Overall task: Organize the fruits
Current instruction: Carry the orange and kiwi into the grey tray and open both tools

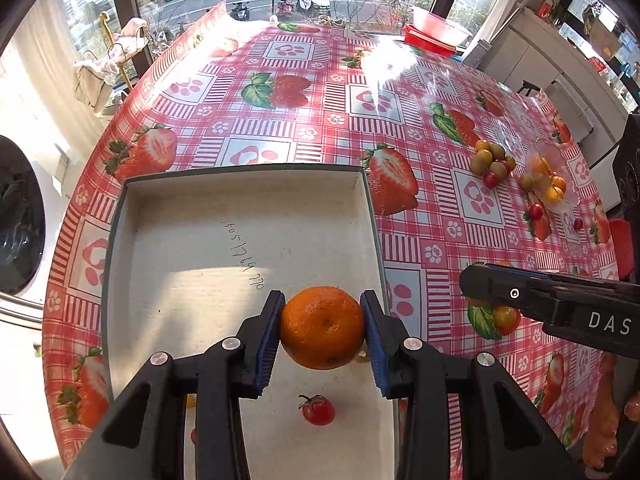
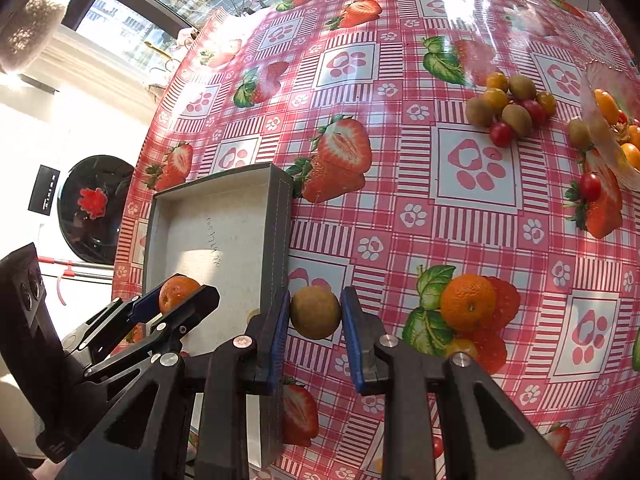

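Left wrist view first: the left gripper (image 1: 322, 332) has its blue pads clamped on a round orange mandarin (image 1: 322, 327), hanging over the near right part of the shallow grey cardboard box with a pale floor (image 1: 240, 240), and a small red cherry tomato (image 1: 317, 409) already lies on that floor just nearer. Over on the right wrist view, the right gripper (image 2: 315, 320) is pinched on a round brownish-green fruit (image 2: 315, 312), poised just outside the box's right wall above the red checked strawberry-print tablecloth (image 2: 400, 208). A second orange mandarin (image 2: 468, 302) waits on the cloth to the right, and a loose heap of small brown, yellow and red fruits (image 2: 508, 108) sits far right beside a clear plastic bag of more fruit (image 2: 612, 128). For a tidy drop, I'd say lower the mandarin close to the floor before letting go, clear of the tomato, so it doesn't roll, and bring the right fruit fully over the wall first.
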### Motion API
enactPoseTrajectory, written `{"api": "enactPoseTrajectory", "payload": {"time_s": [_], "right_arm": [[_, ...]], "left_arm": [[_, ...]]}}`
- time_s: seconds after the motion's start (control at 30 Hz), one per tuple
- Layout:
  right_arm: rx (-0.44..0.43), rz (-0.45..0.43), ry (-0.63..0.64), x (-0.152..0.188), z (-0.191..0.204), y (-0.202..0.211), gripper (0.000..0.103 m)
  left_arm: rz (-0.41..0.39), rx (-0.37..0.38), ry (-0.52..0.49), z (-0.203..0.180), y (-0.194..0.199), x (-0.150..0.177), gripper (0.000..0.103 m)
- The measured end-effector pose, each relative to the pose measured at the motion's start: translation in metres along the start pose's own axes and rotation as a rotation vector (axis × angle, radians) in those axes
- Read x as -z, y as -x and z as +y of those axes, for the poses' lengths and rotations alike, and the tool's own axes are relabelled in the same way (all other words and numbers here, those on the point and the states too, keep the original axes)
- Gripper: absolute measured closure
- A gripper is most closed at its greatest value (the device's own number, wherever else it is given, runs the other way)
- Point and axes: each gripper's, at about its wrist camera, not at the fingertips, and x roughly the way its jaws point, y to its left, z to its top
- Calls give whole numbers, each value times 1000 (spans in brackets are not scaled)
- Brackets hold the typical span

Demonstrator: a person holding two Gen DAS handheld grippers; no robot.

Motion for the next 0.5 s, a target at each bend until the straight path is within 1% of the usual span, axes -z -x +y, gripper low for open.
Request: {"api": "enactPoseTrajectory", "payload": {"time_s": [0.27, 0.37, 0.5], "right_arm": [[-18, 41, 79, -1, 48, -23, 75], [-17, 53, 105, -2, 61, -32, 75], [-12, 66, 132, -5, 73, -43, 75]], "left_arm": [[3, -60, 56, 47, 1, 12, 62], [8, -88, 73, 62, -3, 14, 62], [15, -103, 92, 78, -10, 12, 62]]}}
